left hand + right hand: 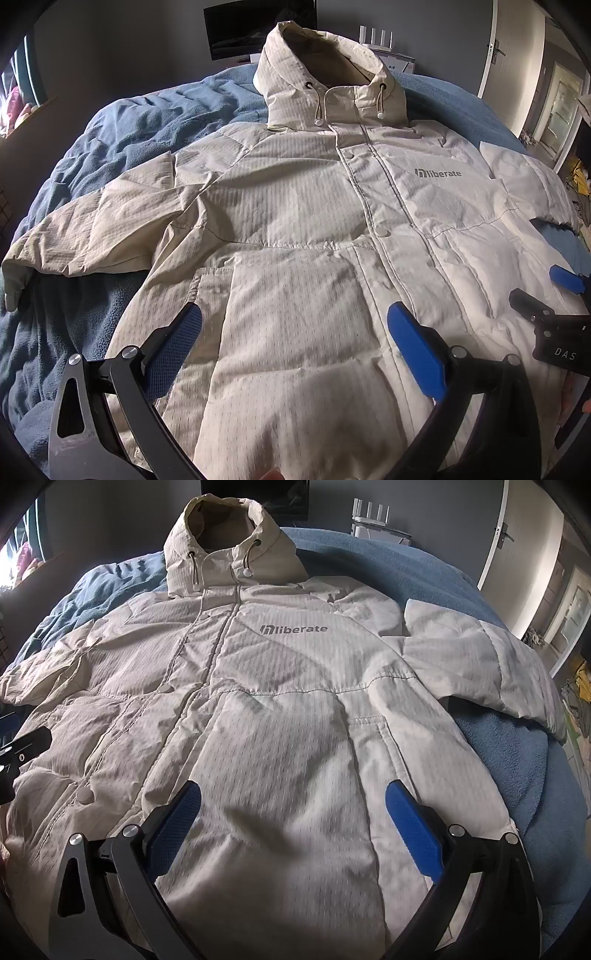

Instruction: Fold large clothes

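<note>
Blue fleece blanket [110, 122] covers the bed; cream quilted hooded jacket [314, 221] lies flat, front up, ahead of both grippers. Left gripper [295, 332] and right gripper [293, 806] gape wide, empty. Risk: puffy slick fabric slipping, or blanket pinched with the hem.

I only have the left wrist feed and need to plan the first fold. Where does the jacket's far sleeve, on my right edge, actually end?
Observer: In the right wrist view that sleeve lies spread outward over the blue blanket, unfolded; its cuff end runs past the picture's right edge.
Operator: Is the right gripper holding anything?
Observer: No. The right gripper hangs open above the jacket, over the front pocket area, nothing between its pads.
Operator: Does the jacket reach the bed's edge on that side?
Observer: No, bare blanket shows beyond the hem corner there.
</note>
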Tool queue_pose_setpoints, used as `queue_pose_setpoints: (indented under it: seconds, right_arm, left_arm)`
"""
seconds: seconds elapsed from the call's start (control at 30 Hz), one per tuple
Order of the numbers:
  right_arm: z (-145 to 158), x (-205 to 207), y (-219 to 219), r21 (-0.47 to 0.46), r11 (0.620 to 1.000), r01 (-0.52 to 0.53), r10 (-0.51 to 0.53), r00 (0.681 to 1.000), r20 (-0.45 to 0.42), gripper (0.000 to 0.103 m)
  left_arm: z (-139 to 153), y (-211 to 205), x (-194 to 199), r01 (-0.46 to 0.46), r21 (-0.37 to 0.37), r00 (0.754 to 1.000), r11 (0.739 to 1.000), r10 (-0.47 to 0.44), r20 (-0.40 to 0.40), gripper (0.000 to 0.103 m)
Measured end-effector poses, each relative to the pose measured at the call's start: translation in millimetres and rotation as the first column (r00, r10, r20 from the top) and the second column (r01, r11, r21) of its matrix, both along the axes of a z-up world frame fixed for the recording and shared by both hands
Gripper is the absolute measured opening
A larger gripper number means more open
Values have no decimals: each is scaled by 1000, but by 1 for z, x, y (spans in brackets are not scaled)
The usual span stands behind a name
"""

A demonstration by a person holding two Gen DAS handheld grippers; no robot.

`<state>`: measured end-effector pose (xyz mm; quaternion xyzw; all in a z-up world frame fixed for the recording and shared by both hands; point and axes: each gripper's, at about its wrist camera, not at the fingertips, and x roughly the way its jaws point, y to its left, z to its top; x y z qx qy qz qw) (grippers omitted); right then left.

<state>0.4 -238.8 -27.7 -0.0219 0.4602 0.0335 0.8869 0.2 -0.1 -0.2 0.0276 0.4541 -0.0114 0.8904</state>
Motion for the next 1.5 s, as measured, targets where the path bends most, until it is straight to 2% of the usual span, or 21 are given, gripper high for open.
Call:
queue_pose_setpoints:
  seconds: [1.2,1.33,1.5]
  right_arm:
    - [1,-2,-4,17,1000,20,-20,1000,9,96]
    - [16,-1,-15,35,997,62,-63,997,34,96]
    - [63,11,-63,164,971,175,-194,975,108,96]
  left_arm:
    - [0,0,0,-3,-6,1000,1000,3,-8,97]
    - [4,3,0,-8,-19,1000,1000,7,-27,97]
    - [42,14,10,13,-41,1000,999,-14,-25,97]
